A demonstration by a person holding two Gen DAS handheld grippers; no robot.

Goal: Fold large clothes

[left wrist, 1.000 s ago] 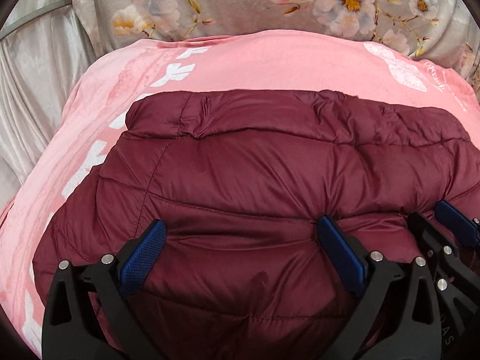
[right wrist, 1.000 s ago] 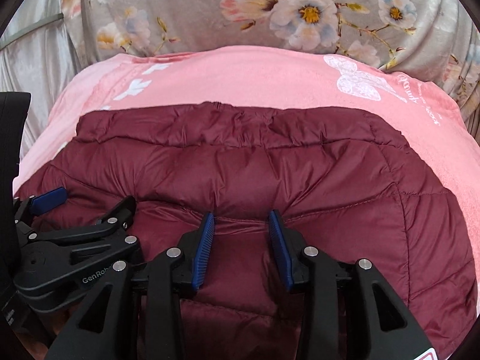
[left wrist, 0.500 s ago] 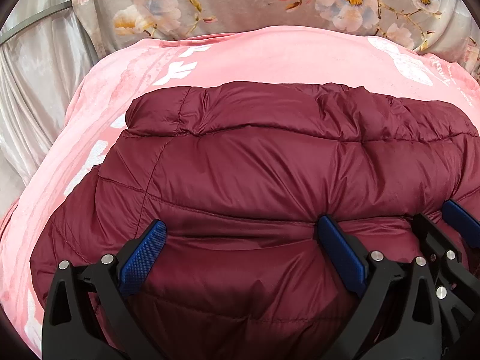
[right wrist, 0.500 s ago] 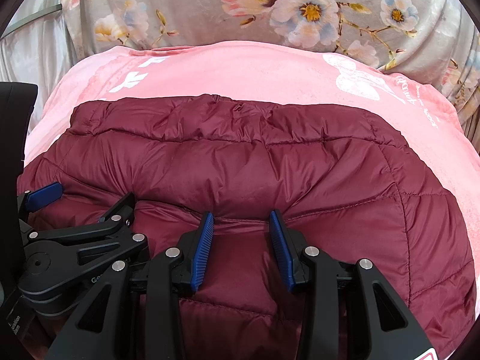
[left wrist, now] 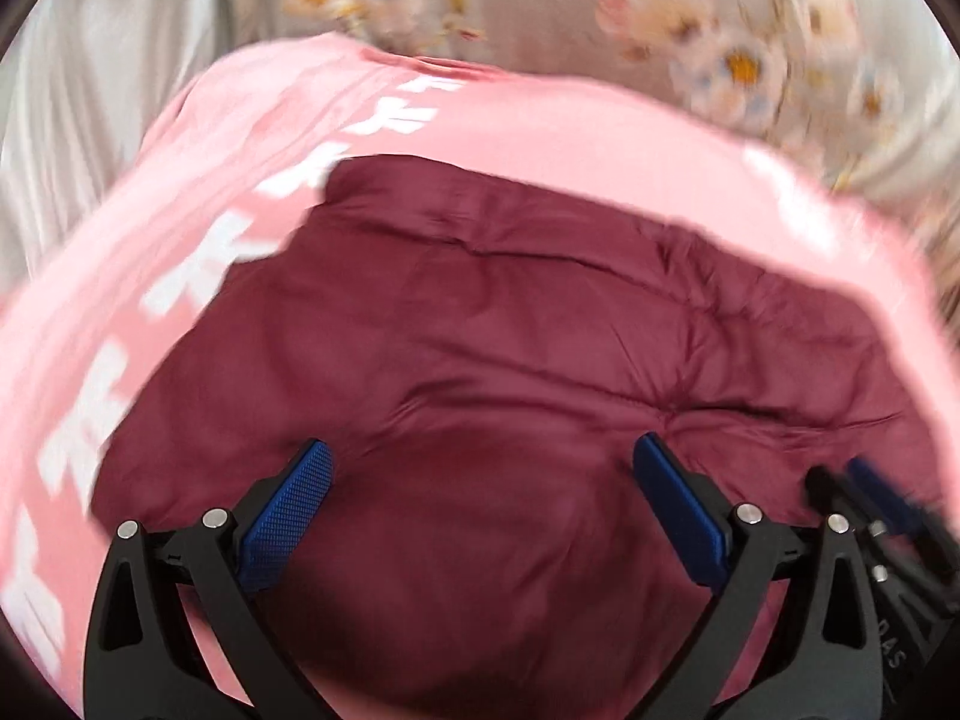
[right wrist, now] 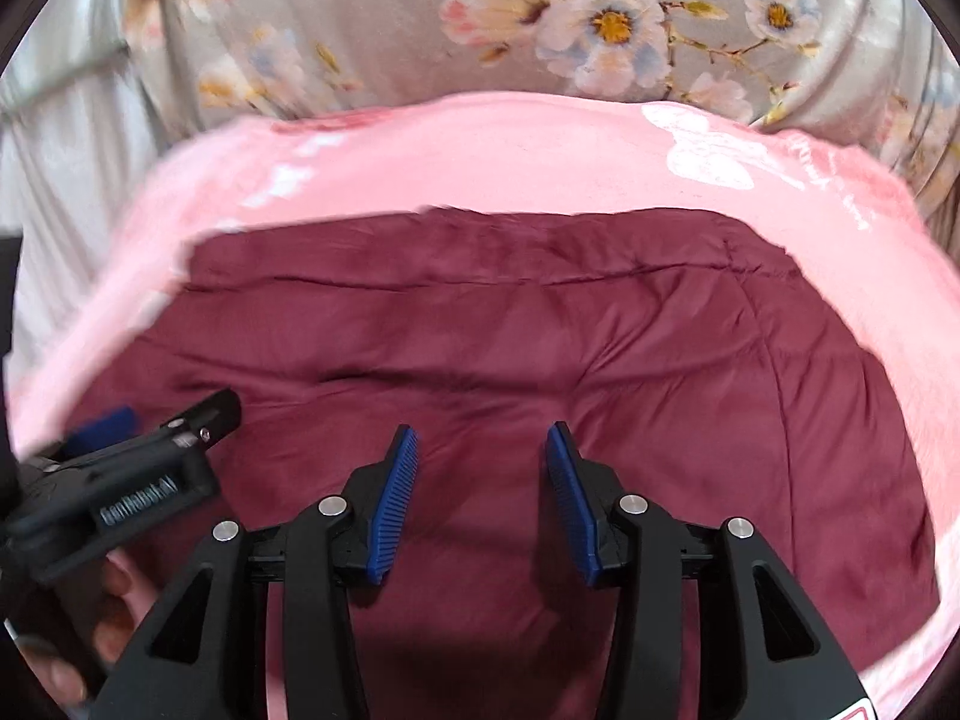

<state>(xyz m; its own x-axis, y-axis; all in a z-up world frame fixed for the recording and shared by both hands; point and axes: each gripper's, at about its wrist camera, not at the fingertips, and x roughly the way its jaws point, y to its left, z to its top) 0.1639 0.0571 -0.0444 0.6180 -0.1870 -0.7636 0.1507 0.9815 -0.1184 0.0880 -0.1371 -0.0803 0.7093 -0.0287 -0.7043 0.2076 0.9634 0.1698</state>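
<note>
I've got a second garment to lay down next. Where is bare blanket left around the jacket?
A wide band of pink blanket lies bare between the maroon jacket and the floral cloth, and a strip runs right of the jacket. The near edge is crowded by the left gripper and right gripper.

Pink blanket [right wrist: 480, 156]: plush, spread flat as the work surface; white printed motifs in a row along its left side [left wrist: 198, 264] and a white patch at its far right corner. Floral cloth [right wrist: 372, 18]: grey, with pink, white and blue blossoms, behind the blanket. Pale satin drape [left wrist: 84, 96]: folded, far left.
</note>
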